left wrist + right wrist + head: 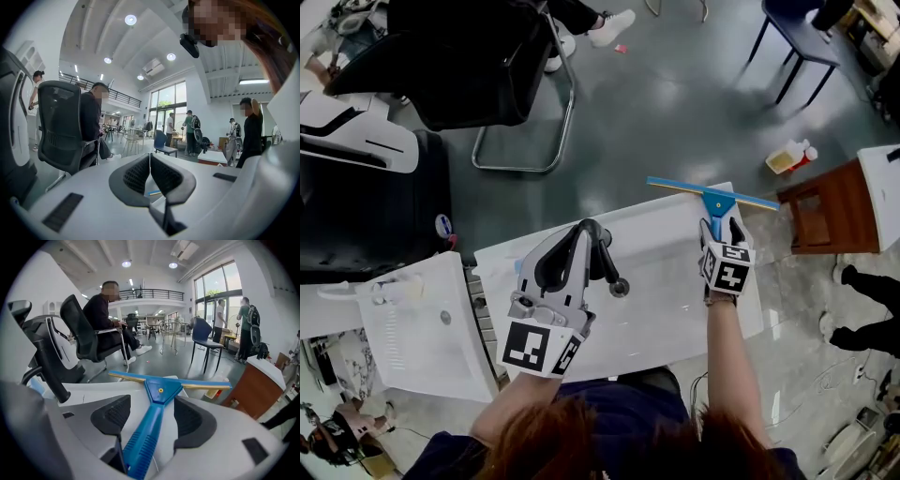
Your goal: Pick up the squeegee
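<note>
One squeegee, handle inside gaping right tool; left tool closed.

The squeegee lies at the table's far right edge, its handle between my right gripper's jaws. My left gripper hangs left of it; an office chair stands behind the table.

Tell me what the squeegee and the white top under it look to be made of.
Squeegee: the handle looks like moulded blue plastic, semi-matte, with ribbed grip lines. The blade strip is yellowish, probably rubber, though that is unsure.
White top: smooth and glossy with faint reflections, perhaps glazed ceramic or plastic; the look leaves it open.
</note>
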### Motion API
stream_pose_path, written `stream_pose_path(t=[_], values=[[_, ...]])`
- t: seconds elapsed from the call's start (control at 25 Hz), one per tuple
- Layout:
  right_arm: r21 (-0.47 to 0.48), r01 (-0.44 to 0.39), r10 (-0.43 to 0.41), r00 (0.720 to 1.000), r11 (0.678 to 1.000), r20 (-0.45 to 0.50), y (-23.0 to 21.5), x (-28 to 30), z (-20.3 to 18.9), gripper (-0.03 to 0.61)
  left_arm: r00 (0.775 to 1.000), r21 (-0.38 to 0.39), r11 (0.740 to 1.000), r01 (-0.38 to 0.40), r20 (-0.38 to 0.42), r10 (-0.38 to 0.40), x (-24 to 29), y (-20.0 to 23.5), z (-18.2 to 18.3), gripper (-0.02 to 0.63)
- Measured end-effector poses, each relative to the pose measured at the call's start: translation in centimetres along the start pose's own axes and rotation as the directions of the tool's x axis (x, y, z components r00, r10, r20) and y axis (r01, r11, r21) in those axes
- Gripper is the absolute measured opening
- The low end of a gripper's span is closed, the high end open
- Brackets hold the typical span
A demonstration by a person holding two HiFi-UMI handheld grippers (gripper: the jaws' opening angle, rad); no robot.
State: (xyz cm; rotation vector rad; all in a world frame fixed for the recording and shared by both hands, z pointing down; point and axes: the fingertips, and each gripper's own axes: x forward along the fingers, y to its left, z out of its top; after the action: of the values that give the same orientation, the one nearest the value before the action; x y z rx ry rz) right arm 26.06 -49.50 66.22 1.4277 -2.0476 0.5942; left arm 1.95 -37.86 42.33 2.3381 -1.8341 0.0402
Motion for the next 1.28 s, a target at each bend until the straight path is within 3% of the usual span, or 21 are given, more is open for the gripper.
stream_pose_path(t=[0.24, 0.36, 0.56, 0.96, 1.28], values=[[-0.001, 0.049, -0.049, 0.996, 0.999, -0.068, -0.5, 1.4, -2.4, 0.255, 1.000, 0.000, 1.000, -0.024, -0.009, 0.024, -0.4, 0.7, -0.2, 0.021], [-0.057, 0.087, -0.092, 0.993, 0.995, -0.075, -1.0, 1.4, -2.6, 0.167, 0.999, -0.002, 0.999, -0.037, -0.009, 0.037, -0.7, 1.1, -0.2, 0.021], [-0.068, 0.098, -0.101, 0.994, 0.993, -0.047, -1.1, 1.2, -2.6, 0.163, 0.998, -0.003, 0.998, -0.055, -0.004, 0.055, -1.2, 1.7, -0.1, 0.021], [-0.026, 0.092, -0.088, 0.986, 0.995, 0.141, -0.3, -3.3, 1.4, 0.161, 0.997, 0.005, 0.997, -0.078, 0.019, 0.078, -3.1, 3.2, 0.8, 0.021], [-0.049, 0.073, -0.048, 0.917, 0.996, 0.395, 2.9, -13.3, 8.1, 0.161, 0.995, 0.013, 0.998, -0.061, 0.086, 0.059, -5.2, 2.7, 3.6, 0.021]])
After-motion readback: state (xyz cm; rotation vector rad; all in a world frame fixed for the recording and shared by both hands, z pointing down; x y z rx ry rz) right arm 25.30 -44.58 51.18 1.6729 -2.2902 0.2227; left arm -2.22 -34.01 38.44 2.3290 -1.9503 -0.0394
